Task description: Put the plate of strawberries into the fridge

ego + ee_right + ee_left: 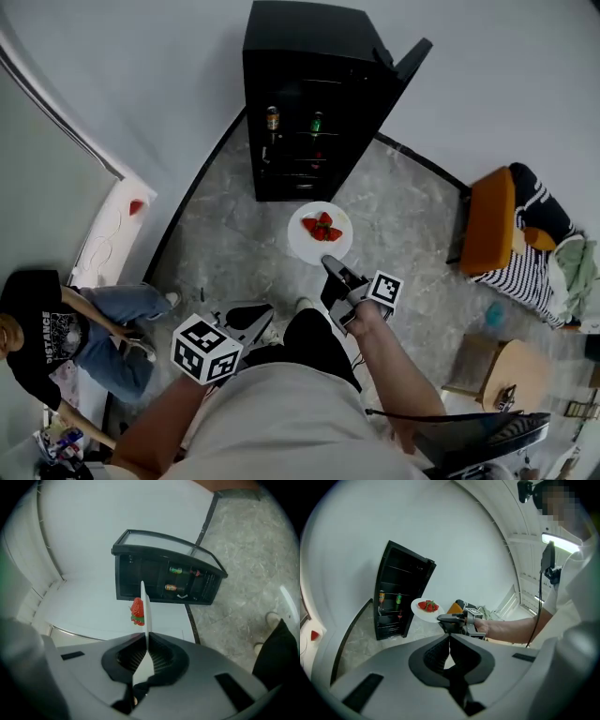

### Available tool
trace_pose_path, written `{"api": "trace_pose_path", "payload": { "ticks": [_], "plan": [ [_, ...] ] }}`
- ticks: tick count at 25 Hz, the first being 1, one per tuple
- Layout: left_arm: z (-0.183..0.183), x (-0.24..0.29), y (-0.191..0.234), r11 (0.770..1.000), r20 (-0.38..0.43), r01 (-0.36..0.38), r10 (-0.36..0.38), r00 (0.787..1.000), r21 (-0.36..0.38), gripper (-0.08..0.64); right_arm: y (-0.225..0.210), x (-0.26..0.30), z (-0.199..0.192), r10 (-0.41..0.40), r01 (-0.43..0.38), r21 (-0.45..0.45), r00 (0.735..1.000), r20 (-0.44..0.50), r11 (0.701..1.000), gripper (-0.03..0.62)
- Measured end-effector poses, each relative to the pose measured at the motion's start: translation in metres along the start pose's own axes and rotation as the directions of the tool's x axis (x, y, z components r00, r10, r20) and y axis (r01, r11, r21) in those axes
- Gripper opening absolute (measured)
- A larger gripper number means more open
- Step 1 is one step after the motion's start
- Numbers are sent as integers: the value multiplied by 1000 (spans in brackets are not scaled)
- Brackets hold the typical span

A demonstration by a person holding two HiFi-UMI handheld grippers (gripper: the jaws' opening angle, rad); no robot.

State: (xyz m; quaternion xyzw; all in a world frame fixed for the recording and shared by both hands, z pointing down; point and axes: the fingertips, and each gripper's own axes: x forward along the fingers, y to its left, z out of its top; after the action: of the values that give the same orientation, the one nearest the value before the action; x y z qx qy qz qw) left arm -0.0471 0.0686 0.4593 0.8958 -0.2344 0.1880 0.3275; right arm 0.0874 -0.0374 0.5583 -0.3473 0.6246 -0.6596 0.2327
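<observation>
Two claws show, but only one has a job. The right claw (330,264) pinches the rim of the round white plate (307,246) and holds it flat so the red strawberries (322,226) do not roll off. The plate hangs in the air near the small black fridge (309,84), whose door stands open for it. The left claw (450,644) is closed on nothing, back out of the way

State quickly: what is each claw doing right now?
Left claw: closed, empty.
Right claw: closed on the rim of the plate of strawberries.
</observation>
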Motion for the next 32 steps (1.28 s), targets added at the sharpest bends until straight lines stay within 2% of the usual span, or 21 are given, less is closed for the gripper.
{"api": "trace_pose_path", "payload": {
  "ticks": [4,12,18,25,32],
  "plan": [
    [22,5,32,999,6,-35,35,999,-13,13,-5,51,39,7,-7,14,1000,17,1000,25],
    [93,31,95,992,10,-112,113,994,-52,13,-13,164,131,-7,6,65,1000,14,998,25],
    [138,58,124,985,-4,-145,145,989,-93,14,-18,231,196,-8,5,107,1000,23,994,25],
    [172,74,149,974,8,-195,197,980,-118,13,-42,285,244,-35,28,144,998,46,989,25],
    [176,72,165,961,-5,-246,248,969,-126,14,-65,328,270,-72,63,152,996,54,986,25]
  ]
}}
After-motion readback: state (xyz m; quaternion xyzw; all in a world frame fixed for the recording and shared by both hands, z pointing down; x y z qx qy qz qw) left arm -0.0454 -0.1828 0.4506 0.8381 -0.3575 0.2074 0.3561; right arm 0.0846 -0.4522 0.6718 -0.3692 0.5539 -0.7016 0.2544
